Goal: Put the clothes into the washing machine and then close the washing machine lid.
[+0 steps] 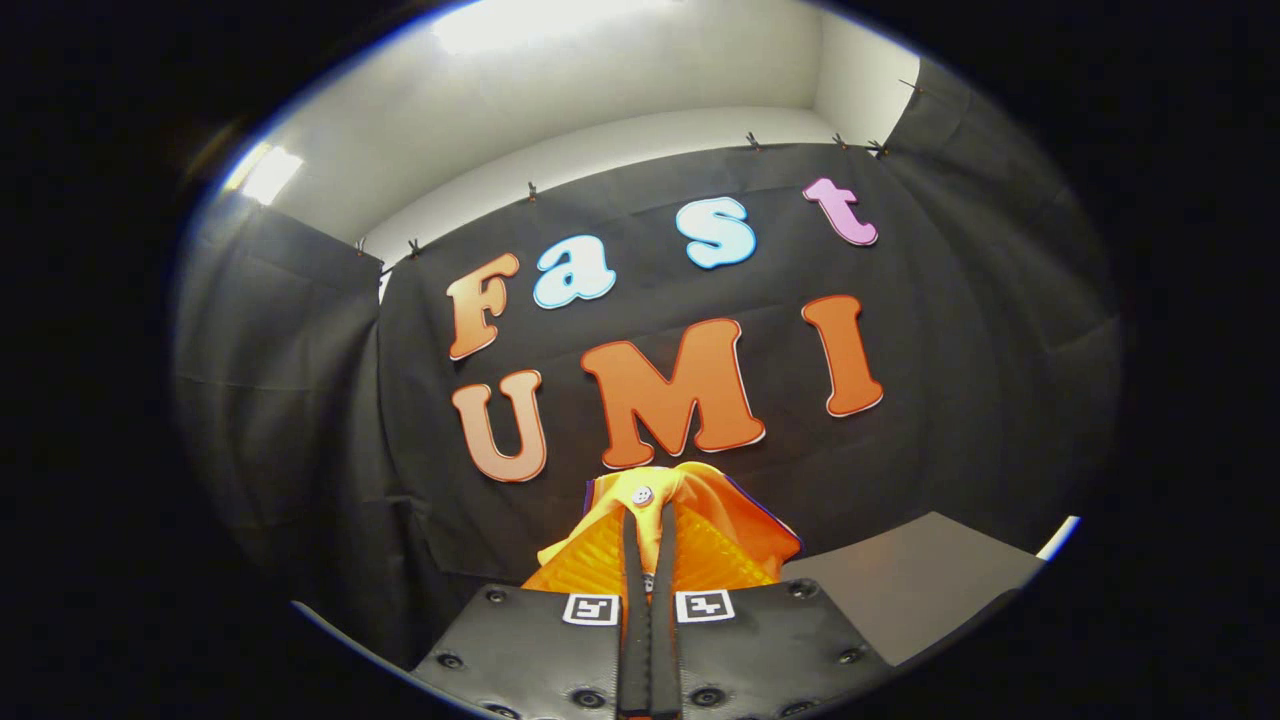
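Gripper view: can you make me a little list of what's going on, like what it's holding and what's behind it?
held thing: orange cloth with a small white button
fingers: gripper closed together, pinching the cloth between them
cloth position: bunched up around and just ahead of the fingers, lifted in the air
behind: black cloth wall of the booth
lower right: a flat grey surface beyond the fingers
washing machine: cannot tell where it is

Soft orange cloth garment with pale button, matt grey tabletop
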`<state>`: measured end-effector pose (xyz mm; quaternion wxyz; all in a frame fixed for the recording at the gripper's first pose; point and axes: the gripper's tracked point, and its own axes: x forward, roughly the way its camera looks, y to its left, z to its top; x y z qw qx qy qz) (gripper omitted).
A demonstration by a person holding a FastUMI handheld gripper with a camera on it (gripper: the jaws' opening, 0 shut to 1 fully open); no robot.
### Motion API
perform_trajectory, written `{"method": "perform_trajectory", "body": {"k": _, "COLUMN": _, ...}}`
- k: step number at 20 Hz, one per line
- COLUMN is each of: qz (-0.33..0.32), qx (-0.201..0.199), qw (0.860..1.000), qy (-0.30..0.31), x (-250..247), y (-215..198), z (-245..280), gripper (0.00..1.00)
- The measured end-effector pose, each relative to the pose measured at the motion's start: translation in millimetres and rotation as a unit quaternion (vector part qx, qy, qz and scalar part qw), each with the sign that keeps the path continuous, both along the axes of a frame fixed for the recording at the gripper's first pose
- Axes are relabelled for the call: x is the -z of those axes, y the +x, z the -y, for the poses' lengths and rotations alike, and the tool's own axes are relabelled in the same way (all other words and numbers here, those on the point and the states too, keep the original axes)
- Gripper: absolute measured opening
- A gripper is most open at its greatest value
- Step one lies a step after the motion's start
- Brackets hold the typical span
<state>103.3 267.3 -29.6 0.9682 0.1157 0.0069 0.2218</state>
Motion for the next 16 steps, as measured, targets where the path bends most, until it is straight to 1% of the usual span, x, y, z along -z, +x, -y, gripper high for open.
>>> {"method": "perform_trajectory", "body": {"k": 3, "qz": 0.000, "qx": -0.005, "qw": 1.000, "qy": 0.009, "x": -6, "y": -16, "z": -32, "gripper": 0.07}}
{"method": "perform_trajectory", "body": {"k": 5, "qz": 0.000, "qx": -0.004, "qw": 1.000, "qy": 0.004, "x": -10, "y": -26, "z": -54, "gripper": 0.07}}
{"method": "perform_trajectory", "body": {"k": 9, "qz": 0.009, "qx": -0.029, "qw": 1.000, "qy": -0.002, "x": -20, "y": -43, "z": -120, "gripper": 0.07}}
{"method": "perform_trajectory", "body": {"k": 13, "qz": -0.001, "qx": -0.047, "qw": 0.999, "qy": -0.002, "x": -6, "y": -52, "z": -183, "gripper": 0.07}}
{"method": "perform_trajectory", "body": {"k": 16, "qz": -0.007, "qx": -0.048, "qw": 0.999, "qy": -0.006, "x": 15, "y": -54, "z": -218, "gripper": 0.07}}
